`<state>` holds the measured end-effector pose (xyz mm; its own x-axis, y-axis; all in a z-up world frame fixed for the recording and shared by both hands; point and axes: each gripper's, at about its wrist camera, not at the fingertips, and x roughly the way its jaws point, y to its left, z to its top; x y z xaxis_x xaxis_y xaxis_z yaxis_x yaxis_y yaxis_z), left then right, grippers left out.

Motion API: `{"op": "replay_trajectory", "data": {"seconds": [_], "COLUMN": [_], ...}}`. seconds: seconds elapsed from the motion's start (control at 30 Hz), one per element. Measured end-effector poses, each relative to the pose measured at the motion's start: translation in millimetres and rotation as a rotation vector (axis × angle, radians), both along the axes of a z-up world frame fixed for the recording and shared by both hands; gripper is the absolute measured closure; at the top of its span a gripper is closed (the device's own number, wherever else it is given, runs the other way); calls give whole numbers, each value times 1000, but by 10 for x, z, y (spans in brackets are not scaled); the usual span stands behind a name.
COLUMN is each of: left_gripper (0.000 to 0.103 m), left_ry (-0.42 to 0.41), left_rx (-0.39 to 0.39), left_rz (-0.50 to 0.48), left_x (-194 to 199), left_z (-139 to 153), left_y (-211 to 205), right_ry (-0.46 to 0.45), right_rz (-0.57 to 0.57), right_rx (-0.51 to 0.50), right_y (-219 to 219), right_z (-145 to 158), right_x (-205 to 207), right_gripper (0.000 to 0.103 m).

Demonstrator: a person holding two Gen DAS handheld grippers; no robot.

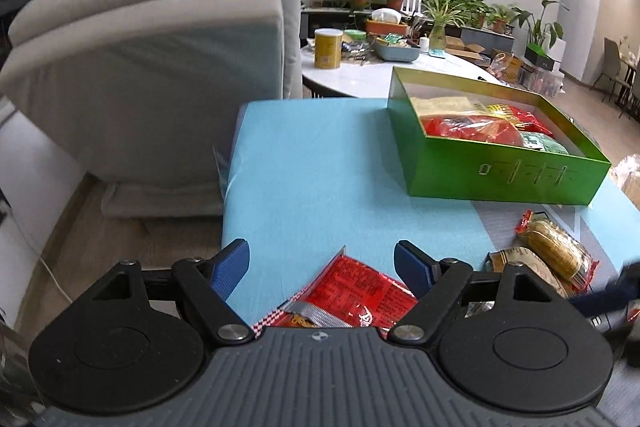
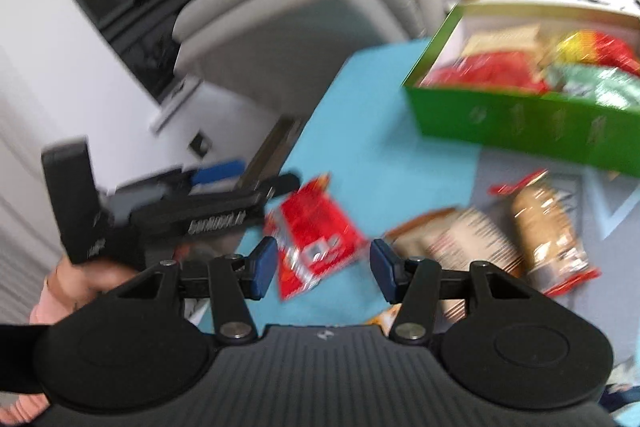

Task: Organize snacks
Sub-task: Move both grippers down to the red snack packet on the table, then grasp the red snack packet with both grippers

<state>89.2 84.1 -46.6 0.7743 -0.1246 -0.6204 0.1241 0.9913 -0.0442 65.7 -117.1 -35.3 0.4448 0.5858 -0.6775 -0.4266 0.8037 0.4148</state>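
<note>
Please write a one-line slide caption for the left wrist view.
Open left tongs above a red snack packet, green box of snacks behind.

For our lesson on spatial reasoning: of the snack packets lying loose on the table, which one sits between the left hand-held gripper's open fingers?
The red snack packet; the biscuit packets lie farther right.

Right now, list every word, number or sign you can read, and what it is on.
Nothing reads clearly.
Red snack packet: dense print, too small.
Green box: gold marks on the front wall, not legible.
Yellow can: label too small.
Left gripper: white lettering on its side, blurred.
Right gripper: no text.
</note>
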Motion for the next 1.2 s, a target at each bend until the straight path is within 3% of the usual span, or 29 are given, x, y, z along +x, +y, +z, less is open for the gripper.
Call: {"op": "replay_trajectory", "data": {"seconds": [0.2,0.27,0.33,0.63,0.97,1.2], "left_gripper": [26,26,26,26,27,28], "left_ry": [13,16,17,32,70,57], "left_rx": [-24,-29,-38,-67,-122,-154], "left_rz": [-6,-7,-8,-16,-20,-8], "left_x": [29,42,62,134,102,-16], "left_z": [-72,-95,-118,-186,-295,-308], "left_y": [37,56,74,120,215,235], "right_ry": [33,14,-5,-84,-100,-10], "right_rz": [64,67,70,67,-93,-149], "right_rx": [-75,-128,-177,-366,-346,-106], "right_y": [294,386,487,801,311,-38], "right_z": [-189,-197,-214,-425,-455,-358], "right_x": [-38,-50,-71,-81,103,223], "right_gripper": [41,41,32,30,32,32]}}
